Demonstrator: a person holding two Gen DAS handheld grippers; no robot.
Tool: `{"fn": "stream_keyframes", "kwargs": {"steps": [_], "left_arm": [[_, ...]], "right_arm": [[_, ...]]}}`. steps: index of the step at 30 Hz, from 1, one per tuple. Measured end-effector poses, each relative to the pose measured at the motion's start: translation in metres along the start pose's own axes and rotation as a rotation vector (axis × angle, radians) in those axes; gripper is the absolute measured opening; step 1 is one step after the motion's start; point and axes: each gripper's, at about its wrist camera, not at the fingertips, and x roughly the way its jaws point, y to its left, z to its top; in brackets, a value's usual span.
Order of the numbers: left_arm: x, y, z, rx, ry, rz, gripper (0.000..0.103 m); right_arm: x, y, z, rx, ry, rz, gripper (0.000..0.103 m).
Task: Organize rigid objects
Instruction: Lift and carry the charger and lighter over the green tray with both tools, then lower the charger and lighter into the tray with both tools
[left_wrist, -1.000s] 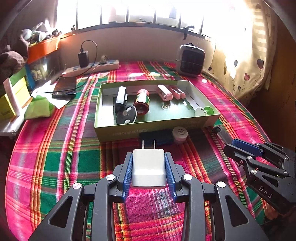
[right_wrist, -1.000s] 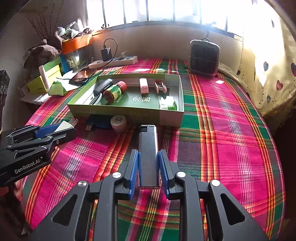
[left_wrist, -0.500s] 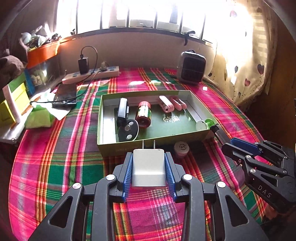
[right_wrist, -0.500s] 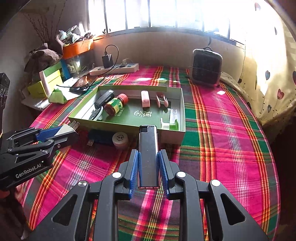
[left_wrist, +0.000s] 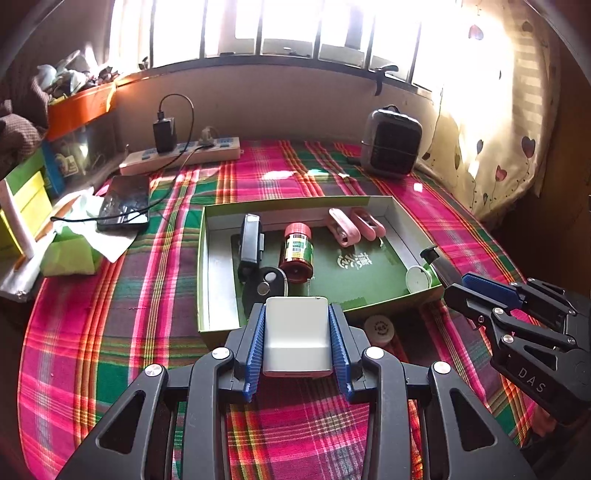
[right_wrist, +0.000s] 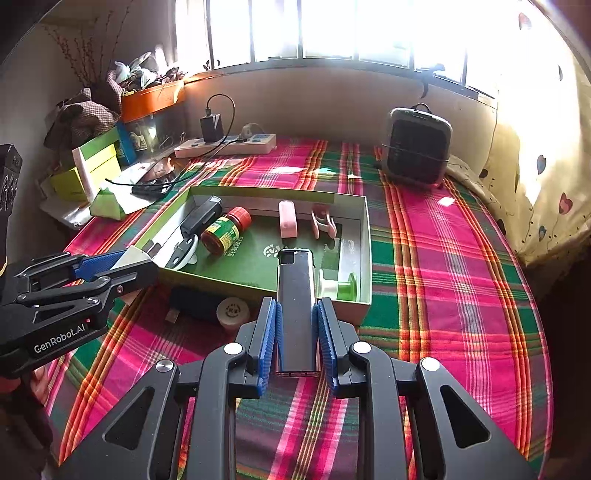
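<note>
Transport step: left tongs (left_wrist: 296, 343) clamp the charger (left_wrist: 296, 336), right tongs (right_wrist: 296, 339) clamp the lighter (right_wrist: 296, 306). Next: release both into the box (left_wrist: 218, 280) at 12 o'clock.

place: home room | plaid tablecloth (left_wrist: 155, 332); heart-print curtain (left_wrist: 491, 147); power strip (right_wrist: 225, 144); small heater (right_wrist: 417, 147)

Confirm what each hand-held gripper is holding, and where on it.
Left hand-held gripper: white charger block, pads on its two side faces. Right hand-held gripper: silver lighter, gripped by the sides of its lower body, cap end forward.
</note>
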Motion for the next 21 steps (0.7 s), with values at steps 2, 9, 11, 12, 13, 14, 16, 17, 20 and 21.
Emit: {"fn": "stream_keyframes", "kwargs": {"steps": [2,9,11,12,13,14,16,17,20,21], "left_arm": [[0.004,0.003,0.004,-0.005,0.001,-0.003,0.032],[0.015,0.01,0.018,-0.017,-0.002,0.0,0.032],[0.019,0.013,0.021,-0.018,0.0,0.002,0.032],[0.021,0.014,0.022,-0.019,0.0,0.005,0.032],[0.023,0.015,0.024,-0.017,0.001,0.006,0.032],[0.026,0.016,0.025,-0.019,0.003,0.007,0.032],[0.029,0.018,0.027,-0.022,0.006,0.012,0.032],[0.031,0.02,0.028,-0.025,0.008,0.013,0.032],[0.037,0.021,0.03,-0.024,0.014,0.016,0.032],[0.039,0.022,0.03,-0.025,0.017,0.016,0.032]], "right_arm": [[0.003,-0.001,0.003,0.001,0.002,0.001,0.024],[0.015,-0.004,0.016,0.006,0.008,0.004,0.024],[0.02,-0.005,0.022,0.01,0.009,0.004,0.024],[0.023,-0.006,0.024,0.011,0.012,0.004,0.024],[0.026,-0.007,0.026,0.012,0.015,0.005,0.024],[0.028,-0.007,0.028,0.012,0.019,0.005,0.024],[0.034,-0.009,0.031,0.012,0.024,0.003,0.024],[0.036,-0.01,0.032,0.012,0.027,0.002,0.024],[0.044,-0.012,0.036,0.019,0.036,0.001,0.024],[0.047,-0.013,0.037,0.021,0.04,0.002,0.024]]}}
